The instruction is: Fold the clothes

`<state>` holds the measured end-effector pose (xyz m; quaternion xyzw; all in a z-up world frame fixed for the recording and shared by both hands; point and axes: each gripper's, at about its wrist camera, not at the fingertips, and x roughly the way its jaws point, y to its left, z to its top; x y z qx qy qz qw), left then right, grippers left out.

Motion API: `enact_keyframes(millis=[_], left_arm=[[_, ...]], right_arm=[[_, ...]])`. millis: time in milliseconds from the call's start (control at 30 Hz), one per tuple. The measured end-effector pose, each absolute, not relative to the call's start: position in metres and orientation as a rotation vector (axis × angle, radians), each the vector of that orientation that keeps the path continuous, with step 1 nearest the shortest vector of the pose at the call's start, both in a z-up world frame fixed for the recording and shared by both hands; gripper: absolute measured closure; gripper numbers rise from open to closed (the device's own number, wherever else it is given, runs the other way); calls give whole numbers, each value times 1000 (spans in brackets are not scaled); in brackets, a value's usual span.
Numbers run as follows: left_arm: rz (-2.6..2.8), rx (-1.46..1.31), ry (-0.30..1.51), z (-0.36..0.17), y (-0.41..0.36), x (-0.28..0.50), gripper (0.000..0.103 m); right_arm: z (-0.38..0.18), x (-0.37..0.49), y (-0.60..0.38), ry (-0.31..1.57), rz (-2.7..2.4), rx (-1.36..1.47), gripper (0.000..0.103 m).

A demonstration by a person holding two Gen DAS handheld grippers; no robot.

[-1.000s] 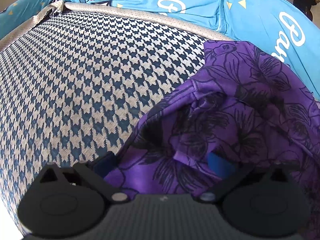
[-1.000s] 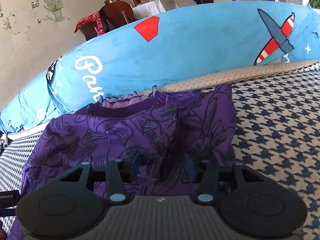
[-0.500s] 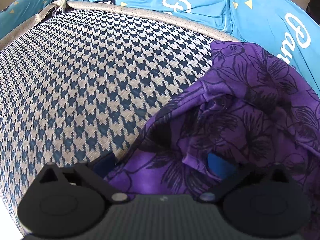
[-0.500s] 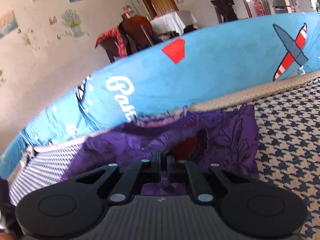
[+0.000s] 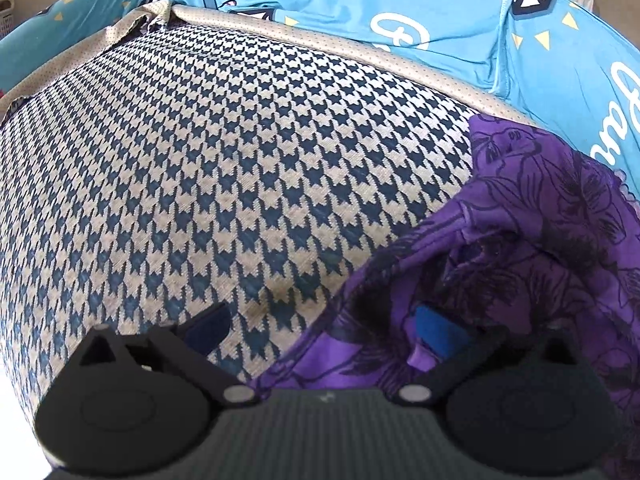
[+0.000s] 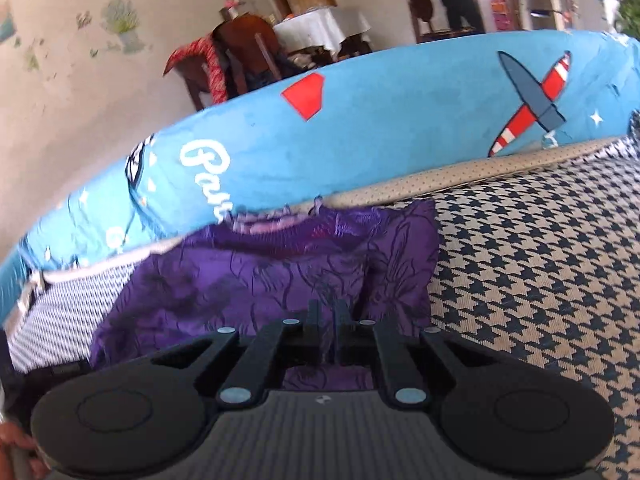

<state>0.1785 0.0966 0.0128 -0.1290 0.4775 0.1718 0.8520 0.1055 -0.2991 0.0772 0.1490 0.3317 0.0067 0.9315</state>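
Nearest the right wrist camera, the right gripper (image 6: 327,322) has its jaws drawn almost together on a pinch of the purple floral garment (image 6: 280,280), so the cloth is held at its near edge. Beyond the fingers the garment spreads flat over the houndstooth cushion (image 6: 540,280), its frilled neckline lying against the blue printed cover (image 6: 360,140) at the back of the seat.

In the left wrist view, the left gripper (image 5: 320,326) stands wide apart. One blue pad (image 5: 208,324) sits over bare houndstooth cushion (image 5: 220,160), while the other pad (image 5: 436,326) is tucked into a rumpled fold of the same garment (image 5: 540,240); the garment's slanting edge runs between the two fingers, but nothing is clamped. Further off, the blue cover (image 5: 360,0) rises behind the cushion.

The likely trouble: with only the right side gripped, any lift or pull would drag the garment askew, and the bunched folds by the left gripper would crease into the fold rather than smooth out. If the left jaws close where they stand, they may catch several layers, or only a sliver of the hem, which could slip free. The right pinch also looks small, so the thin fabric might slide out under tension
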Motion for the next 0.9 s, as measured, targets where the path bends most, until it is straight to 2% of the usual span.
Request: enact_keyframes(millis=[133, 267, 700, 767, 833, 900], left_arm=[[360, -270, 1010, 12, 94, 179, 0], [342, -268, 1007, 14, 90, 179, 0], [304, -270, 1019, 13, 84, 180, 0], [302, -269, 1020, 13, 84, 180, 0], [301, -267, 1020, 12, 84, 181, 0], [300, -265, 1018, 12, 84, 181, 0]], right_arm=[[74, 107, -279, 669, 69, 191, 87], [68, 113, -262, 674, 97, 128, 74], [38, 127, -220, 683, 130, -120, 70], [34, 128, -213, 674, 140, -165, 60], [29, 129, -206, 666, 152, -198, 54], [26, 131, -199, 658, 161, -230, 53]])
